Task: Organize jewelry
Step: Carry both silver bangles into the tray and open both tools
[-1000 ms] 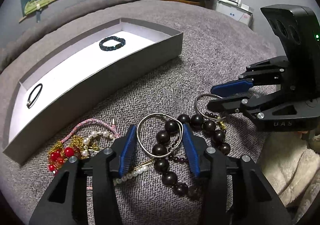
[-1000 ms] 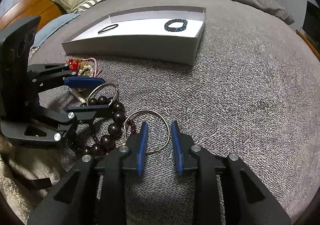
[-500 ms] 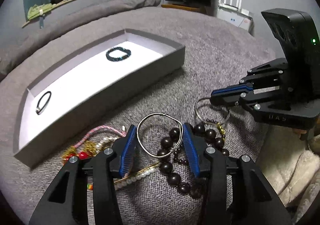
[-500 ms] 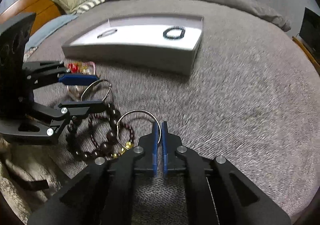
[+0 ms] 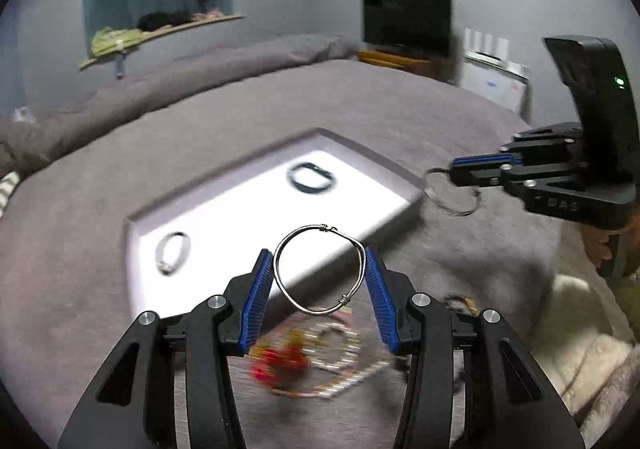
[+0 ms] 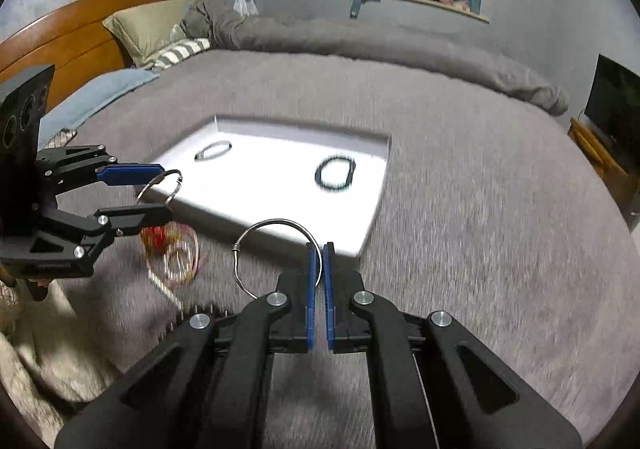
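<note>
My left gripper (image 5: 319,273), half open, clamps a thin silver wire bangle (image 5: 320,269) across its width; my right gripper (image 6: 319,269), closed, pinches another silver bangle (image 6: 276,255), both for the far white tray (image 6: 374,205).

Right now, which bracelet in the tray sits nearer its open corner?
The dark beaded bracelet, near the tray corner. The thin clasp bracelet lies at the far end.
</note>
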### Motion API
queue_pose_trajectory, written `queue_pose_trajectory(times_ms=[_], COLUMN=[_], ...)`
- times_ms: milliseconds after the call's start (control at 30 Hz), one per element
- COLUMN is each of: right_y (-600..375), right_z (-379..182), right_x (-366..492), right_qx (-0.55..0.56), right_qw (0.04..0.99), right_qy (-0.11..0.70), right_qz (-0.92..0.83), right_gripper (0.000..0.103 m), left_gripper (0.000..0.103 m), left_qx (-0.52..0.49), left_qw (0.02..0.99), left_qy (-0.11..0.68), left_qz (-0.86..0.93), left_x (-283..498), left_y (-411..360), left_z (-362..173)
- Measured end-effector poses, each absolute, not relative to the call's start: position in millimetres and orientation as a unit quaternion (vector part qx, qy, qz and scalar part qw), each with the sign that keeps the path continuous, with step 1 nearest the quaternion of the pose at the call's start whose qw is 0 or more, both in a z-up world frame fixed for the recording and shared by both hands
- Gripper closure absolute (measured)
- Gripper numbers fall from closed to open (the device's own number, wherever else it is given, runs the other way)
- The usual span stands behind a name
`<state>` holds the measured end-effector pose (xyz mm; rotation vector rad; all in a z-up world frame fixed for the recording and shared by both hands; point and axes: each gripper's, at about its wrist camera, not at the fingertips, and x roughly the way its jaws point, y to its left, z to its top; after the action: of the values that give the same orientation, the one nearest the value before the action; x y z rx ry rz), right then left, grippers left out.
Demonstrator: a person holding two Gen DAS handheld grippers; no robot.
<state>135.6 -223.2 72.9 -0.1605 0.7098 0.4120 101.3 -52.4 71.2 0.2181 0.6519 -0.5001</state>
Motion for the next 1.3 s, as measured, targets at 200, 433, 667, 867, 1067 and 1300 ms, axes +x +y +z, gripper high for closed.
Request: queue_pose_trajectory(times_ms=[200,433,667,867,1067,1300], right_y=[-205.0,-189.4,-181.4,-173.4,-168.7,-168.3], right_z=[76.1,60.9,41.7,29.2,21.8,18.9], right_x=[169.9,201.5,224.4,235.2,239.7,241.6], right_qx=[-0.078,-0.093,-0.115,-0.133,-0.146,-0.149], right_qw=[0.914,0.902,0.884,0.868,0.859,0.856], right_qy=[0.342,0.368,0.403,0.427,0.441,0.447], right_qz=[0.205,0.204,0.208,0.215,0.216,0.212], right_gripper=[0.099,0.099,0.099,0.099,0.099,0.099], left_gripper=[0.054,0.054,0.054,0.054,0.054,0.054], left_qx=[0.071,0.069,0.066,0.066,0.073,0.085], left_qw=[0.918,0.905,0.885,0.867,0.859,0.855], left_qy=[0.34,0.386,0.432,0.466,0.479,0.483], left_qz=[-0.193,-0.164,-0.163,-0.165,-0.167,-0.167], left_x=[131.7,163.4,187.1,200.1,203.3,205.2], left_y=[-13.4,6.3,11.5,17.7,19.0,14.3], left_z=[76.7,58.8,37.3,24.8,19.5,15.9])
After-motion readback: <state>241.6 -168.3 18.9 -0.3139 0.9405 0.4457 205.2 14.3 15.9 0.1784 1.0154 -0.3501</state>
